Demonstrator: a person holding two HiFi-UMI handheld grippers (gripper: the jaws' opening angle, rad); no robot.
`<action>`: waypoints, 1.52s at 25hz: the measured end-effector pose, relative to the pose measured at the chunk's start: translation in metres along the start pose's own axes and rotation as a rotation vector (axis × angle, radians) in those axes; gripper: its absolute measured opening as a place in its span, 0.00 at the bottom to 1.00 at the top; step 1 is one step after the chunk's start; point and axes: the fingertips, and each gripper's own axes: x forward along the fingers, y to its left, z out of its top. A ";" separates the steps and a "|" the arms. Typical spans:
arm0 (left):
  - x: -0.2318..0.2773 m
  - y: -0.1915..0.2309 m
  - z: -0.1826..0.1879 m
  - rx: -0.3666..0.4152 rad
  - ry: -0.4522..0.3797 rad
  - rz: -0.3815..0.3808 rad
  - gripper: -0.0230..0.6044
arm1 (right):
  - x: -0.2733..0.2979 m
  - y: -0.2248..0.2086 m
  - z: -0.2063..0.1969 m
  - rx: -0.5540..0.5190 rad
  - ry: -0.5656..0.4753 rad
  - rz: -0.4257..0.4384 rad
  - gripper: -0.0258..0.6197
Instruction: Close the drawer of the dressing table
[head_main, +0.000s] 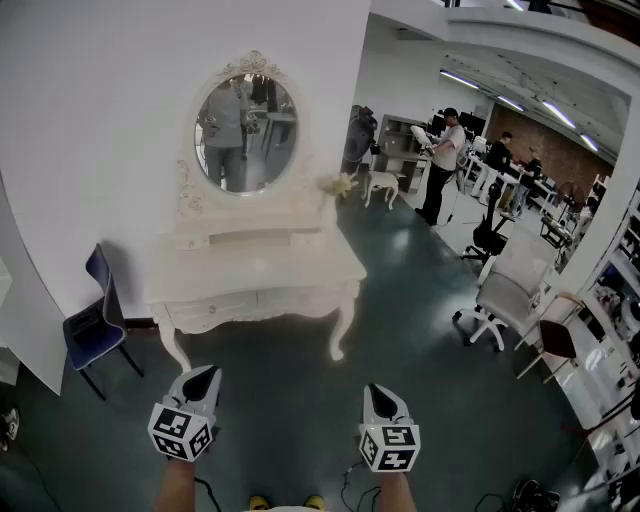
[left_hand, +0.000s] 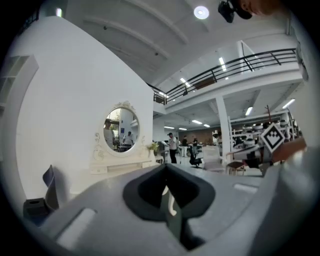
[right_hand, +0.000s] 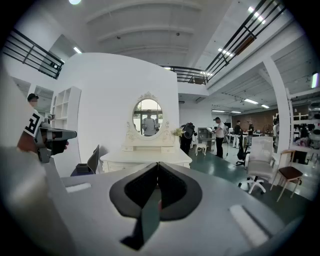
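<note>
A person holding the left tongs (head_main: 203, 375) and right tongs (head_main: 381, 392) stands facing a white dressing table (head_main: 260, 275) across an open stretch of dark green floor (head_main: 290, 400). Both tongs are closed on nothing, their tips meeting in each gripper view. The table stands against the white wall well ahead of both tongs, rather more in line with the left pair. The drawer (head_main: 245, 301) to be closed sits in the carved front below the worktop, but from this range no view shows how far it stands out. The job appears to be at its opening stage, the approach. The next move would call for walking up to the table and setting the closed tips flat against the drawer front for a straight push. The head view alone shows both tongs side by side and the gap to be crossed. It also shows the oval mirror (head_main: 246, 132) beyond the left tongs and a blue chair (head_main: 95, 325) off to their left. The right gripper view takes the table almost front-on and catches the left tongs at its left edge. The left gripper view shows only the mirror and upper shelf, its own body hiding the drawer front.
</note>
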 end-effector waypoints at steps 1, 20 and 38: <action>0.001 -0.001 0.000 0.000 -0.001 -0.004 0.03 | 0.000 0.000 0.000 0.001 -0.002 0.004 0.04; 0.006 -0.011 -0.001 0.007 0.006 -0.028 0.03 | 0.000 -0.004 0.001 -0.012 -0.017 0.002 0.04; 0.009 -0.021 -0.001 0.002 0.010 -0.038 0.03 | 0.000 -0.004 0.006 -0.028 -0.030 0.017 0.15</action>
